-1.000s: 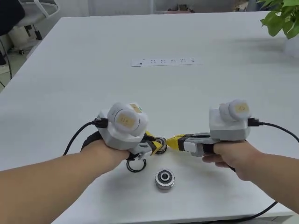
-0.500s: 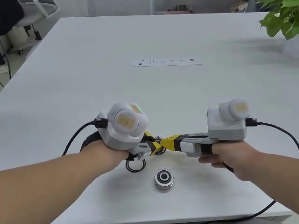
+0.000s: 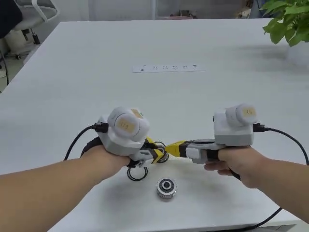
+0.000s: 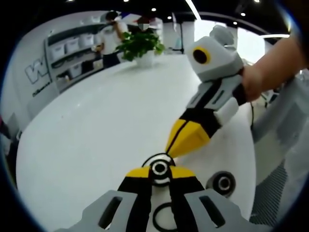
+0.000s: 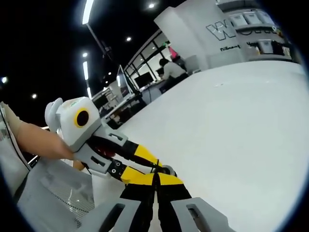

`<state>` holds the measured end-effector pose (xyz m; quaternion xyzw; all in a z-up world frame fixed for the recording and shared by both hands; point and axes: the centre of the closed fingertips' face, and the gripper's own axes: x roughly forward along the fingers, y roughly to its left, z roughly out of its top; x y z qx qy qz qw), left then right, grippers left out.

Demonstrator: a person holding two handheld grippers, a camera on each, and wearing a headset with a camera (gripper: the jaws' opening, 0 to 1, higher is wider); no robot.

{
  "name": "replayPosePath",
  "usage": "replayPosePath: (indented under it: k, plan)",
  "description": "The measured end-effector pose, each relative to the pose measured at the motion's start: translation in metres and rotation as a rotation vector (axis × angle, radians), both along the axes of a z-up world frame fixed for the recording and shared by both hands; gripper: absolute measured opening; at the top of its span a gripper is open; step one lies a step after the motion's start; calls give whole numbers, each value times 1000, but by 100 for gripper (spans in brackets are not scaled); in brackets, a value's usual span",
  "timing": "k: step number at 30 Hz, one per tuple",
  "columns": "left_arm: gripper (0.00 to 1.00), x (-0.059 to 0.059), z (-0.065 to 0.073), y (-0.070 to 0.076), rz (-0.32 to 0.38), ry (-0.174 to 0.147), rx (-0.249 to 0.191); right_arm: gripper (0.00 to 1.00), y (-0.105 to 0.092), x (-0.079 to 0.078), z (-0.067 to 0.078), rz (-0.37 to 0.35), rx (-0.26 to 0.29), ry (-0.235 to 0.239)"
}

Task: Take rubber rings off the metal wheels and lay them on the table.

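My left hand-held gripper (image 3: 157, 154) is closed on a small silver metal wheel with a black rubber ring (image 4: 160, 168). My right hand-held gripper (image 5: 155, 177), jaws pressed together, touches its rim. A loose black rubber ring (image 3: 137, 174) and a second metal wheel (image 3: 166, 187) lie near the white counter's (image 3: 193, 101) front edge, with open surface beyond.

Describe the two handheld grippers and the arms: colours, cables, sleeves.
Both match: the left gripper and the right gripper have light grey moulded bodies and black jaws ending in yellow wedge tips. Each trails a black lead from its rear: the left cable and the right cable. In the head view the forearms are bare, with no gloves on the hands.
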<state>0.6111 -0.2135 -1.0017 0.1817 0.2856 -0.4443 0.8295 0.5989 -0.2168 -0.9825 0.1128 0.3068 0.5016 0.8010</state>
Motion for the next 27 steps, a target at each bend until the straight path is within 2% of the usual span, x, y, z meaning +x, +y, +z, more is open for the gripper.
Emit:
replayPosePath:
  k: [4,14,22,27]
  plan:
    - [15,-2,8,2,-8,-6,-20,0,-2,3,3,-20,9,0]
    - [26,-11,30,17,-17,-13,-69,0,-2,3,13,-32,24,-9]
    - [36,-23,43,30,-14,1,-108,0,1,-1,21,-21,31,-16]
    - [41,-32,50,38,-20,-2,-128,0,7,-5,26,-10,38,-17]
